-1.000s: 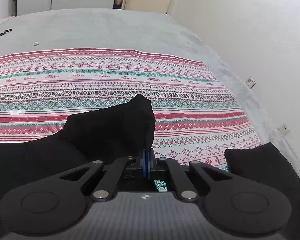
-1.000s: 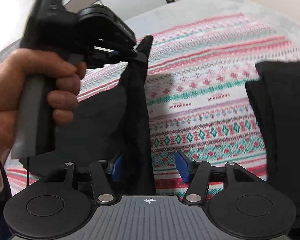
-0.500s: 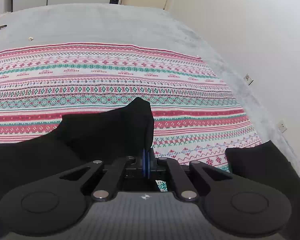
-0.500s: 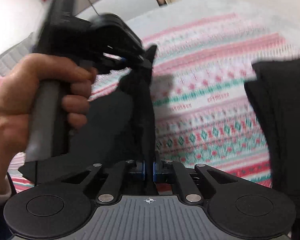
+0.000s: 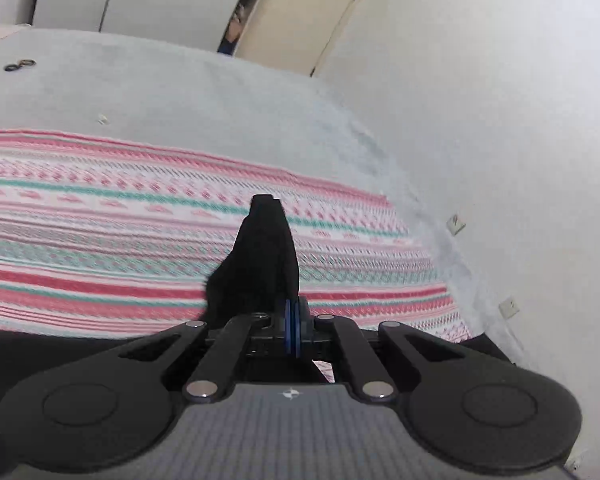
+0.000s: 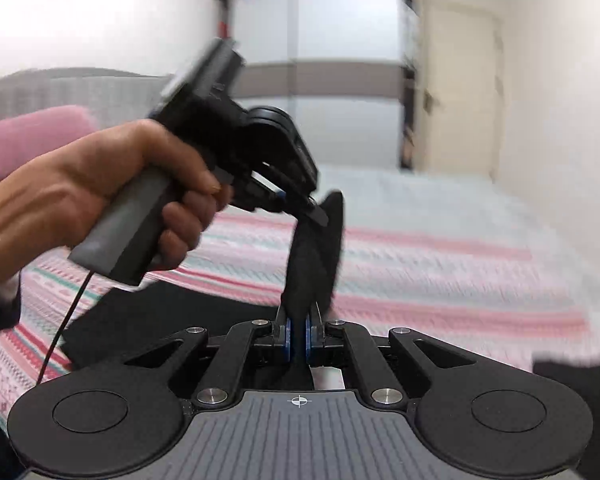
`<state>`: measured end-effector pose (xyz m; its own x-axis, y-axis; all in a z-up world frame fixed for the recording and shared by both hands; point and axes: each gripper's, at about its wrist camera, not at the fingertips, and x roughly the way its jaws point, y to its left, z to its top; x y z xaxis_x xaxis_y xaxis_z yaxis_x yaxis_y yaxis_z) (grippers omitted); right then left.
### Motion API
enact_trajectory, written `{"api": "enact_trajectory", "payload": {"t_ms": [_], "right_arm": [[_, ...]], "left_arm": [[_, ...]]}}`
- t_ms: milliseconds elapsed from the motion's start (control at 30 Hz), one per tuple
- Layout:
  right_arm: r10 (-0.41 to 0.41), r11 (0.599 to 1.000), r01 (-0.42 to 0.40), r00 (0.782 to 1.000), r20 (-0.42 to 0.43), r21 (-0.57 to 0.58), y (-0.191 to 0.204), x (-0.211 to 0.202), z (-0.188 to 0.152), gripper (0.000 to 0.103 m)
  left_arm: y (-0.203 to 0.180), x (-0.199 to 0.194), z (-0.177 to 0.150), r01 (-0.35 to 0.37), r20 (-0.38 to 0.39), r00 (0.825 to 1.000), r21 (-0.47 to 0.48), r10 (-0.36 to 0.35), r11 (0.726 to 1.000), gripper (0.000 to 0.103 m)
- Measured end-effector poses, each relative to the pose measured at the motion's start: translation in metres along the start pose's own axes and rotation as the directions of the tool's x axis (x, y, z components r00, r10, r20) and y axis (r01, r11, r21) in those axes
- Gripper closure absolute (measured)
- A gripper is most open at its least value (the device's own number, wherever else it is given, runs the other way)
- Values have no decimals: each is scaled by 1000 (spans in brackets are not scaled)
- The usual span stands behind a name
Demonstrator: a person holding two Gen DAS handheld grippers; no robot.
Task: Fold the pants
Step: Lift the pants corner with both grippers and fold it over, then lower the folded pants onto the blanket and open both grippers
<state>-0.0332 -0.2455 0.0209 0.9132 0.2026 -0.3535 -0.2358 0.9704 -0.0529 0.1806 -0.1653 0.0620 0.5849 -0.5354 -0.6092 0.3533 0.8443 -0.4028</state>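
The black pants [image 5: 260, 264] are lifted off the striped blanket [image 5: 100, 216] on the bed. My left gripper [image 5: 294, 330] is shut on an edge of the pants, a peak of cloth standing up past the fingers. My right gripper [image 6: 298, 340] is shut on the same edge of the pants [image 6: 316, 256], a short way below the left gripper [image 6: 316, 210], which a hand holds at upper left in the right wrist view. More black cloth [image 6: 160, 320] hangs down to the blanket at left.
The grey bed cover [image 5: 180, 88] runs beyond the blanket [image 6: 440, 280] to a white wall [image 5: 480, 120] on the right. A small dark object [image 5: 20, 65] lies far left on the bed. A door [image 6: 460, 92] and wardrobe stand at the far end.
My right gripper closed on the pants edge below the left gripper. Both grippers then rose together, lifting the pants higher off the blanket and tilting the views upward.
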Motion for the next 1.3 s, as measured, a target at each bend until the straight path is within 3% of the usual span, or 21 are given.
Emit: {"api": "enact_trajectory", "payload": {"t_ms": [167,300,500,767,967,1133,1300], "right_arm": [[110,991,-107,993,33,-79,53,10,15,98],[181,976,-179,984,5,-126,88,28,19,98],[243,936,-263,964,-111,-234,151,54,-2,98],[259,895,-319,941,-220,-313,200,85,-31,98],[282,881,-347,931,-233,-321,221,100,-36,98],[288,868,-375,914,-287,-324,233,111,-43,98],[290,870,-383,906,-308,-310,240,118,-48,97]], "left_arm": [[36,-46,5,-27,46,999,39,25,999,78],[72,-69,-3,-61,70,996,46,58,997,78],[144,-71,-39,-111,54,992,-32,112,993,78],[211,-61,-76,-128,52,989,-122,135,984,78],[228,-72,-75,-156,62,985,-90,162,984,78],[239,-64,-87,-216,11,976,-107,218,971,76],[243,-68,-94,-229,14,973,-97,231,969,73]]}}
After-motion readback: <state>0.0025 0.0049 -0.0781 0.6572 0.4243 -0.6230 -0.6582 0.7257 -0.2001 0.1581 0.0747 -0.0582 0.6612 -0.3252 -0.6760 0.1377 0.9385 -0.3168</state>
